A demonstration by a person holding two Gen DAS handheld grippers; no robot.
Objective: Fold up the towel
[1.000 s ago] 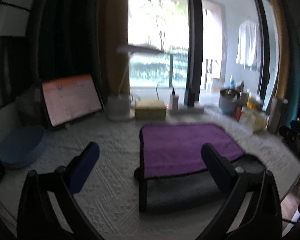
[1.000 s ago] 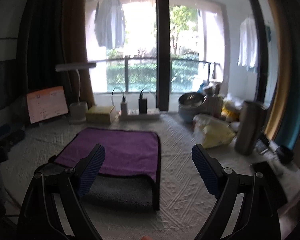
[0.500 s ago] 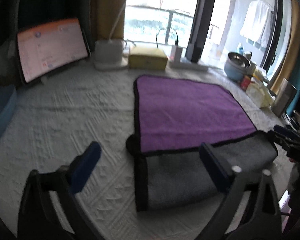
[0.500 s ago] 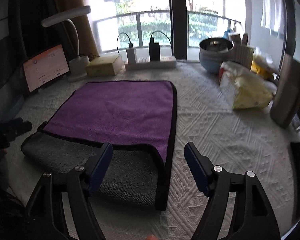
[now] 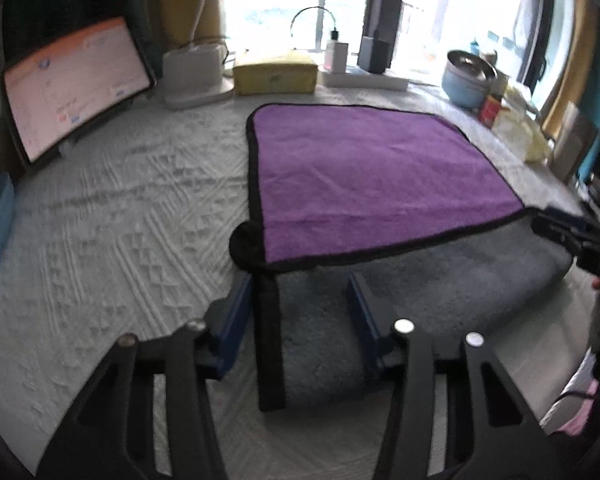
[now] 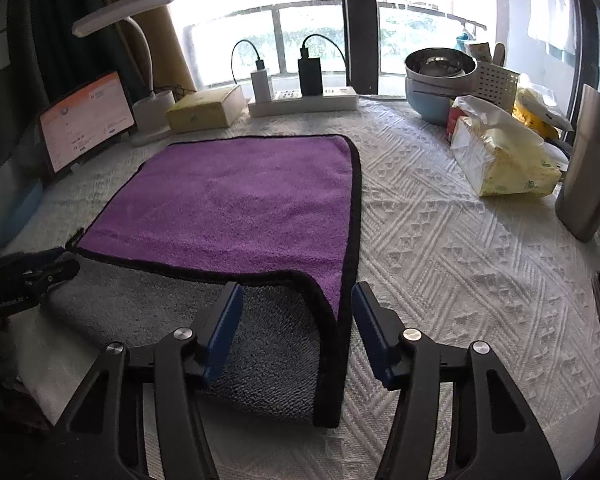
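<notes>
Jaws on my left gripper (image 5: 302, 312) stand parted, straddling the black-trimmed near left corner of the towel (image 5: 372, 176) at the bottom centre of the left wrist frame, with nothing clamped. My right gripper (image 6: 296, 330) mirrors it in its own view, blue pads spread either side of the towel's near right corner, gripping nothing. Purple side up, the towel lies flat mid-frame on the white textured table cover (image 6: 440, 240), its grey near portion showing below the purple edge. Beyond it sit a yellow box (image 6: 206, 108), a lit tablet (image 6: 86, 118) at upper left, and a tissue pack (image 6: 504, 156) at right.
</notes>
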